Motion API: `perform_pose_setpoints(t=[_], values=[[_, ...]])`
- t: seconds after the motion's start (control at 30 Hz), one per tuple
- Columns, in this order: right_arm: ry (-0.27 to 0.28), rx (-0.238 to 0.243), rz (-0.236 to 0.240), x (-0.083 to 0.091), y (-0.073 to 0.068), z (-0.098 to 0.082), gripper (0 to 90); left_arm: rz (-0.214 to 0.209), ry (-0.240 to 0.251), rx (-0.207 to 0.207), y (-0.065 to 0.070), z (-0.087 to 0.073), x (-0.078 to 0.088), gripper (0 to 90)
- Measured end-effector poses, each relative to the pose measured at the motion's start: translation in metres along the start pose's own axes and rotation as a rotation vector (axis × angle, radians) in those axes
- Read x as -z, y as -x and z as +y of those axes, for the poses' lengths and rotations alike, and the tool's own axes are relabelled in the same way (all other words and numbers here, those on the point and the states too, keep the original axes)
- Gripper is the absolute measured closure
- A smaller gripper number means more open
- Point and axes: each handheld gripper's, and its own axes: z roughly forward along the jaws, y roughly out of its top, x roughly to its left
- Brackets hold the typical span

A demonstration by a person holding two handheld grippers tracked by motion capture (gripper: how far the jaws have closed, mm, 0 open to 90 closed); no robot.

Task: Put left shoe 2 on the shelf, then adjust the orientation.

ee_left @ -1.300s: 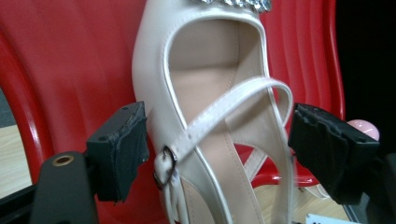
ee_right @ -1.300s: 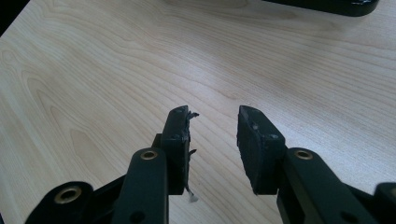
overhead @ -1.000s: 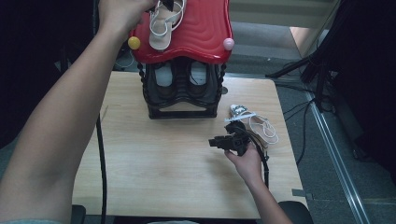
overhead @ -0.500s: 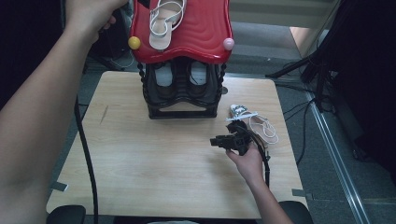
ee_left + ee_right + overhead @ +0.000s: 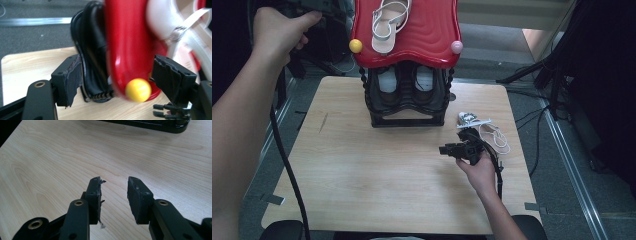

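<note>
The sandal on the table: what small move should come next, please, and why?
Probably turn the right gripper toward the sandal: its jaws stand open and empty, pointing away, while another sandal already lies on the red rack top.

A light wood-grain table (image 5: 362,190) stood on grey carpeted floor (image 5: 562,200). A metal floor rail (image 5: 569,165) ran along the table's right edge. Dark stand legs (image 5: 552,75) and loose cables (image 5: 532,120) lay beyond its far right corner. The surroundings were dim.
</note>
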Motion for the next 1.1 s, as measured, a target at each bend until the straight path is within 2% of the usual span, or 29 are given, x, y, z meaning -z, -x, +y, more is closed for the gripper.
perform_pose_setpoints(t=[0.1,0.13,0.23,0.37,0.5,0.57,0.8,0.87,1.1], values=[[0.007,0.000,-0.002,0.001,0.001,0.000,64.3,-0.010,0.000,0.012,-0.012,-0.010,-0.001,24.9],[0.007,-0.002,-0.002,0.001,0.001,0.000,64.2,-0.010,0.000,0.012,-0.012,-0.010,-0.001,24.9],[0.012,0.003,0.000,0.002,0.004,0.001,63.5,-0.003,-0.004,0.011,-0.024,-0.024,-0.007,24.9],[0.021,0.009,0.000,0.003,0.006,0.001,63.3,-0.022,-0.004,0.024,-0.036,-0.038,-0.016,24.9],[0.024,0.003,-0.007,0.003,0.009,0.001,63.0,-0.020,-0.011,0.038,-0.047,-0.050,-0.027,25.3],[0.030,0.002,-0.006,0.004,0.011,0.002,62.5,-0.019,-0.003,0.048,-0.051,-0.055,-0.031,28.6],[0.036,-0.006,-0.013,0.006,0.016,0.003,61.8,-0.028,-0.019,0.045,-0.056,-0.073,-0.049,28.9],[0.035,-0.010,-0.015,0.007,0.018,0.003,61.8,-0.027,-0.018,0.061,-0.056,-0.079,-0.055,28.9],[0.051,-0.021,-0.026,0.012,0.025,0.003,62.8,-0.030,-0.029,0.052,-0.061,-0.096,-0.068,30.1]])
